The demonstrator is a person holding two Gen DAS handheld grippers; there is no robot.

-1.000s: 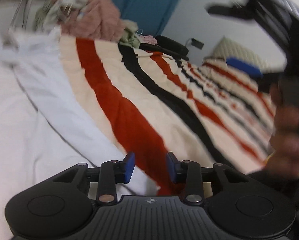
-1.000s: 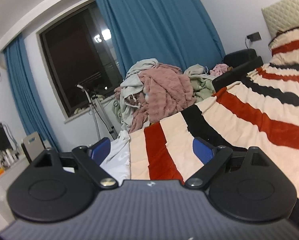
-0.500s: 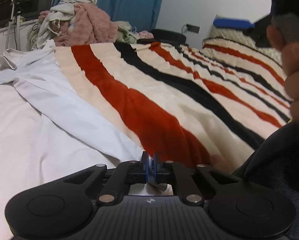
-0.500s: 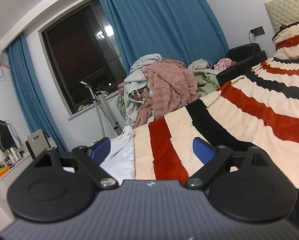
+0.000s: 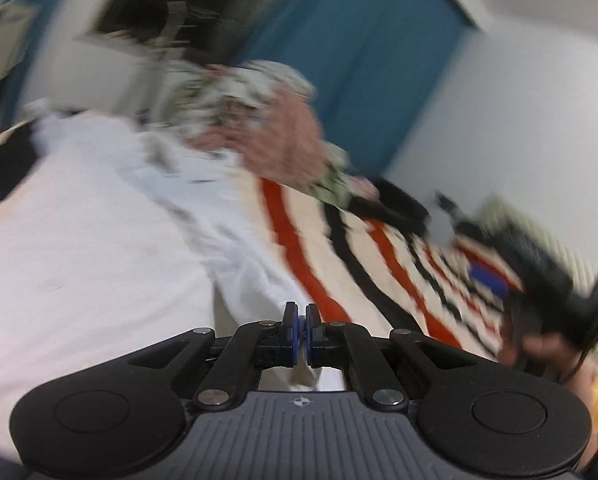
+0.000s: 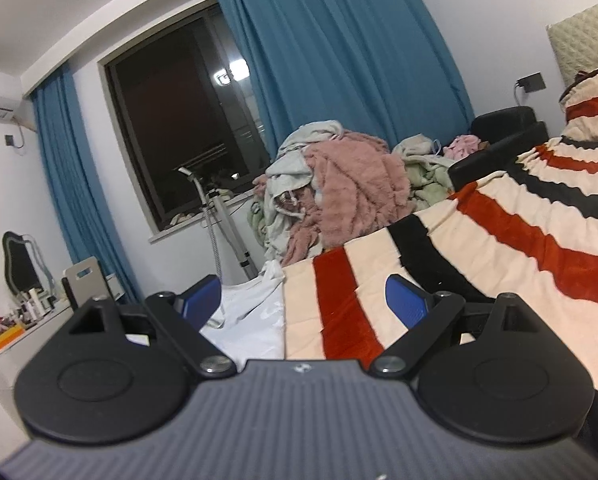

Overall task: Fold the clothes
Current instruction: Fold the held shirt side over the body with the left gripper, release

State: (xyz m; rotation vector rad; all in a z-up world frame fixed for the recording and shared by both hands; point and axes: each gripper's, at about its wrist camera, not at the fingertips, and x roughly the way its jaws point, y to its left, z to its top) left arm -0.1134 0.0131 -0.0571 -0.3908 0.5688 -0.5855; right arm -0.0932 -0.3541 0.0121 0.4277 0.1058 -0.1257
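The jaws of the left gripper (image 5: 300, 334) are seen pressed together on a corner of the white garment (image 5: 99, 248) — a strip of cloth runs from the pads out across the bed. The jaws of the right gripper (image 6: 305, 304) are held wide apart with nothing between them, above the near edge of the bed. The white garment is spread over the left part of the striped blanket (image 6: 519, 248), its far end toward the far left corner of the bed. A pile of unfolded clothes (image 6: 339, 196) is heaped beyond the far edge, below the window. The left wrist view is heavily blurred. A thin pinch may be judged liable to slip — a fast pull would cause it, and the fold would be skewed with the other corner unheld.
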